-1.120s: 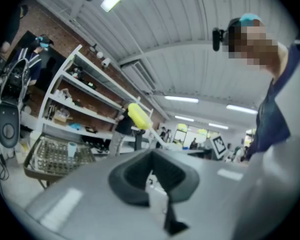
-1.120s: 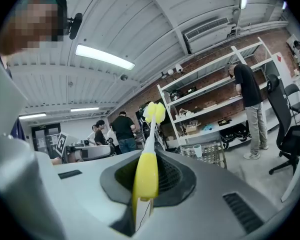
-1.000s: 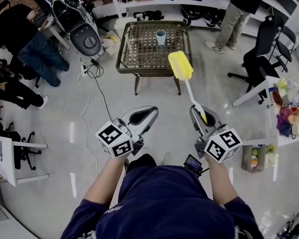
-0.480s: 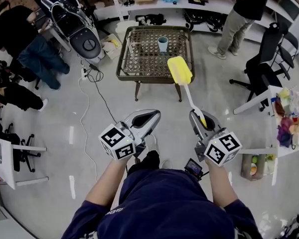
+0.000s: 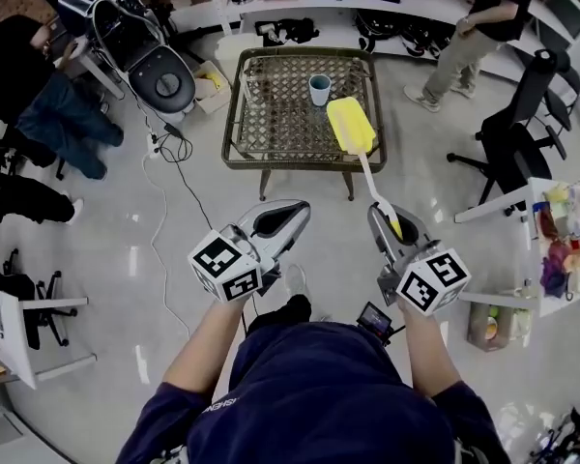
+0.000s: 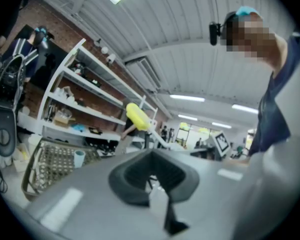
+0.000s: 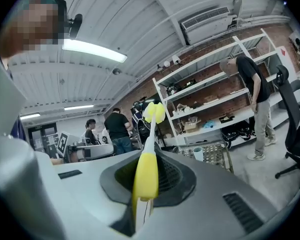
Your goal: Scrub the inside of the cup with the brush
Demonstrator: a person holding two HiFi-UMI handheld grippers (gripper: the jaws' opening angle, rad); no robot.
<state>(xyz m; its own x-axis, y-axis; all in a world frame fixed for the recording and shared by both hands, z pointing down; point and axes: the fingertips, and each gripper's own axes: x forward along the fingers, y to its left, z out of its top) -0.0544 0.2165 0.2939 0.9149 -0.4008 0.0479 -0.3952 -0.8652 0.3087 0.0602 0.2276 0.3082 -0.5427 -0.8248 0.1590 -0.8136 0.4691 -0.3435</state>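
A pale blue cup (image 5: pixel 320 89) stands upright on a low wicker table (image 5: pixel 271 114) across the floor ahead. My right gripper (image 5: pixel 387 216) is shut on the brush (image 5: pixel 367 177) by its yellow grip. The white stem reaches forward, and its yellow head (image 5: pixel 350 125) overlaps the table's right part in the head view, well short of the cup. The right gripper view has the brush (image 7: pixel 146 176) running straight out from the jaws, with the cup (image 7: pixel 198 153) small to the right. My left gripper (image 5: pixel 292 213) is shut and empty, level beside the right one; the cup (image 6: pixel 79 158) is far off.
A black seat on wheels (image 5: pixel 159 71) and a floor cable (image 5: pixel 169 162) lie left of the table. People sit at the left (image 5: pixel 39 75); another stands at the back right (image 5: pixel 474 27). An office chair (image 5: pixel 517 114) and a cluttered desk (image 5: pixel 561 220) stand right.
The table and cup have come nearer and slid lower in the head view as I walk forward. Both grippers keep their pose, and the brush stays held.
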